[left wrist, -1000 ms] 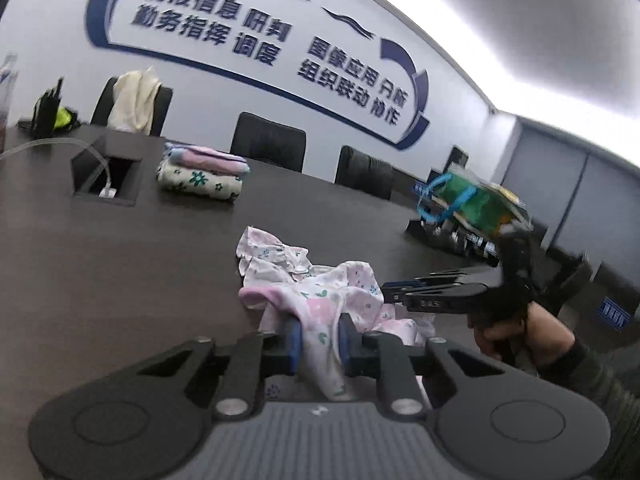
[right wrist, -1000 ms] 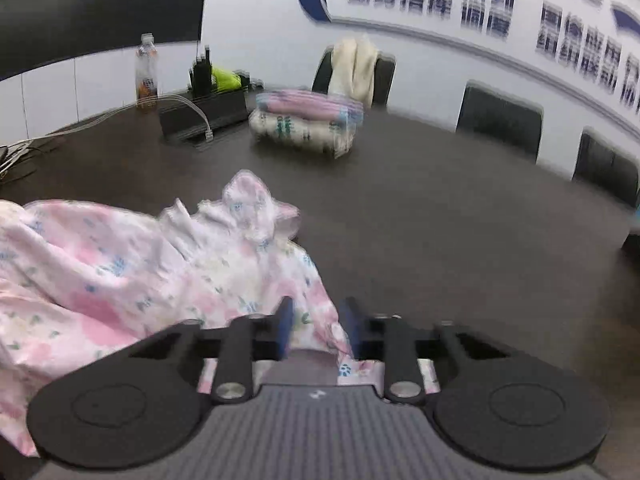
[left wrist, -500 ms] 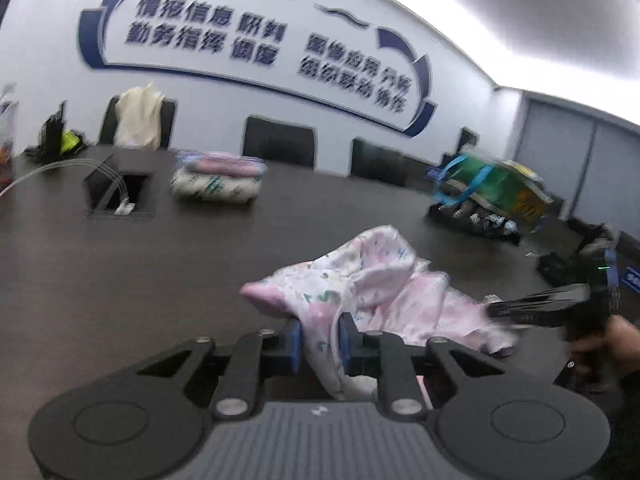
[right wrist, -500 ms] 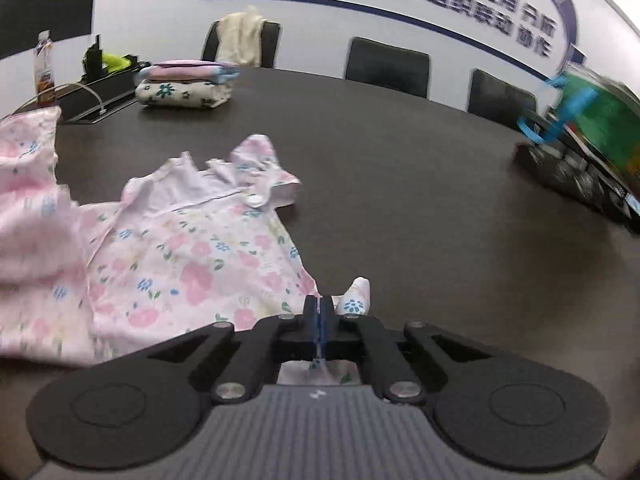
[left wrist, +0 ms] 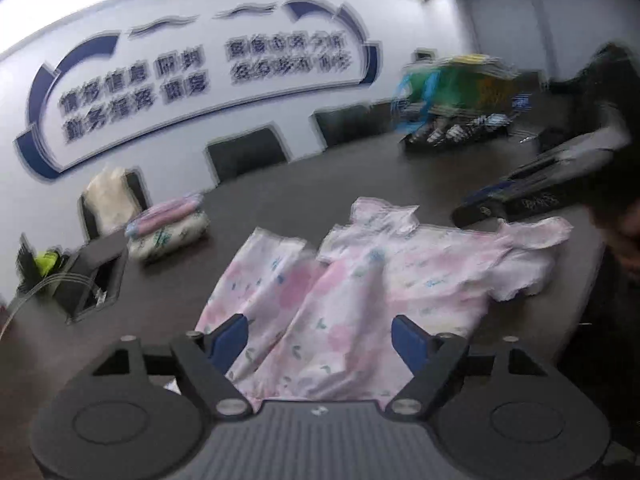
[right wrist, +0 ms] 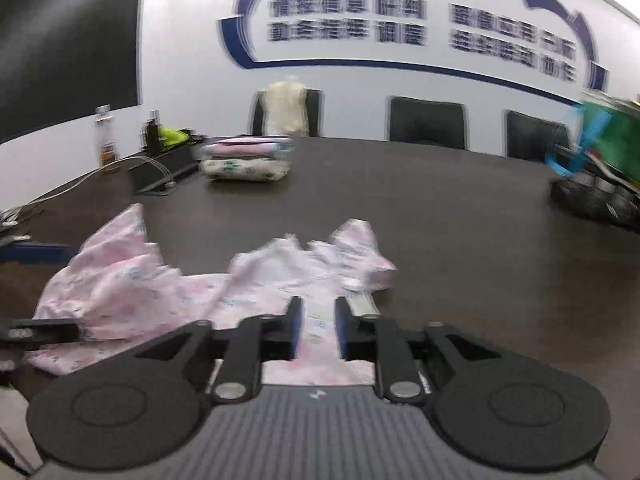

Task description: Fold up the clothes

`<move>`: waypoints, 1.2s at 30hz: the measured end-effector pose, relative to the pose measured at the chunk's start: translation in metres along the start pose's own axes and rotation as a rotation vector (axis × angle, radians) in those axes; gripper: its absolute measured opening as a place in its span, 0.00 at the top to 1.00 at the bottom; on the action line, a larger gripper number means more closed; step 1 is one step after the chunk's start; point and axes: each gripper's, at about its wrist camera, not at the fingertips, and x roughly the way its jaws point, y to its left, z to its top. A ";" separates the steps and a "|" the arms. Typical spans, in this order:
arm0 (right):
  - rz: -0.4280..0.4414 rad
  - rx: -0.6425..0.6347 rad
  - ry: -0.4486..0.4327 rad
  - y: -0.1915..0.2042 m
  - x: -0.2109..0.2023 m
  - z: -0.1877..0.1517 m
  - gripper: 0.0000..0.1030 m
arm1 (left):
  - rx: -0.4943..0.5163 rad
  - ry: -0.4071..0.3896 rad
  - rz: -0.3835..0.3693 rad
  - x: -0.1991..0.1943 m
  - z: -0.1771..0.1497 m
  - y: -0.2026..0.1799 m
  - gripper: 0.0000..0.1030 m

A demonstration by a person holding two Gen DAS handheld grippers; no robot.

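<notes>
thin pink floral cloth garment (left wrist: 360, 280), soft and crumpled, lies on a smooth, dark, faintly glossy table (right wrist: 440, 208). left gripper (left wrist: 320, 338): matt black plastic, blue pads (left wrist: 228, 338).

On the one dark table (right wrist: 440, 208) lie one pink flowered garment (left wrist: 360, 280) spread near, one far stack of two folded clothes (right wrist: 244, 160), one bottle (right wrist: 105, 136), with three black chairs (right wrist: 426, 120) behind, one draped.

Left gripper (left wrist: 320, 338) and right gripper (right wrist: 316, 328) — black linkages, silver screws, blue finger pads, ribbed grey housing
</notes>
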 end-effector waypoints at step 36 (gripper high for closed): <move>-0.009 -0.006 0.136 0.025 0.049 -0.018 0.64 | -0.654 0.015 0.382 -0.052 -0.078 0.105 0.41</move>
